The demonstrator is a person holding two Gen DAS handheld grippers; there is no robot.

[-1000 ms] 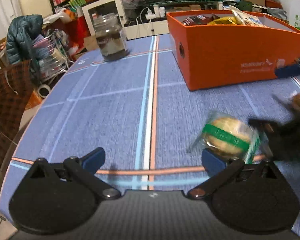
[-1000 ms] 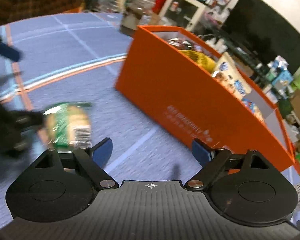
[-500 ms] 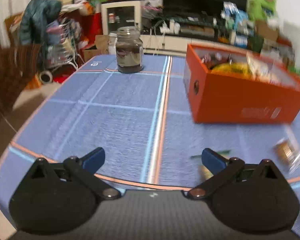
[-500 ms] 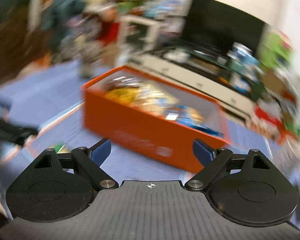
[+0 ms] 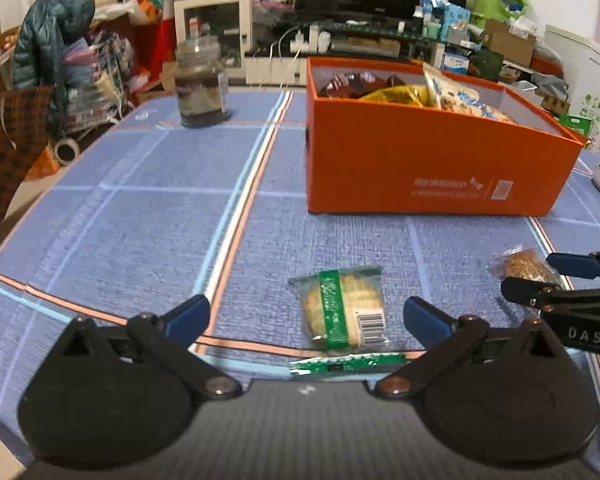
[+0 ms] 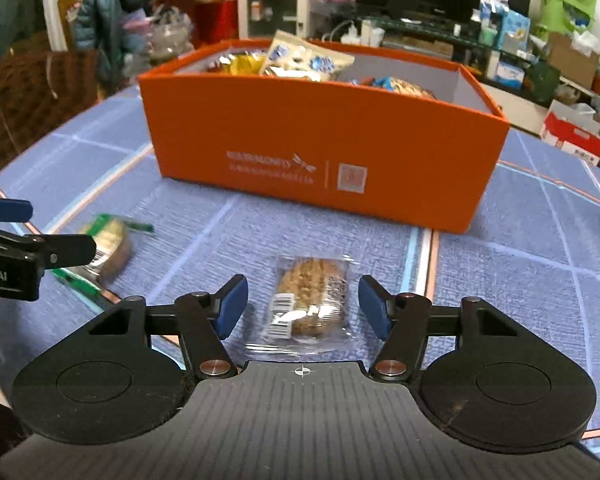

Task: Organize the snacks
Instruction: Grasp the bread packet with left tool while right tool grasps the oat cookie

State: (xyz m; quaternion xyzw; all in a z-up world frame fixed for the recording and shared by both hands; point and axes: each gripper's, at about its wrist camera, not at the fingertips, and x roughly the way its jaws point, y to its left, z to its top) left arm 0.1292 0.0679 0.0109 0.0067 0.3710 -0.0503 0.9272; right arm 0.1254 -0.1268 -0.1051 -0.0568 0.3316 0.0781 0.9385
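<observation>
Step in hand: we read this as the pick-up of a loose snack, with our right hand-held gripper point(image 6: 299, 306) lowered around the brown oat biscuit packet point(image 6: 310, 298) on the blue checked surface point(image 6: 520, 280).
Right hand-held gripper: its jaws have just been closing; the packet lies between the blue pads point(image 6: 230, 306), but a gap shows on either side, so nothing is clamped.
Left hand-held gripper point(image 5: 306, 318): jaws wide apart, nothing held, hovering over the green-banded biscuit packet point(image 5: 344, 309), which lies flat on the surface between its fingers.
Destination: the orange box point(image 6: 324, 148), farther back on the surface, already holding several bags.
Next move, as we judge it: close the right pads fully on the wrapper, lift clear of the cloth, then carry it over the box's near wall.
Count, loose snacks: two, one per gripper.
Count, boxes: one.
Count, glass jars point(image 5: 201, 82): one, standing well apart at the far left.
Count, bags inside the box: we cannot tell exactly.
</observation>
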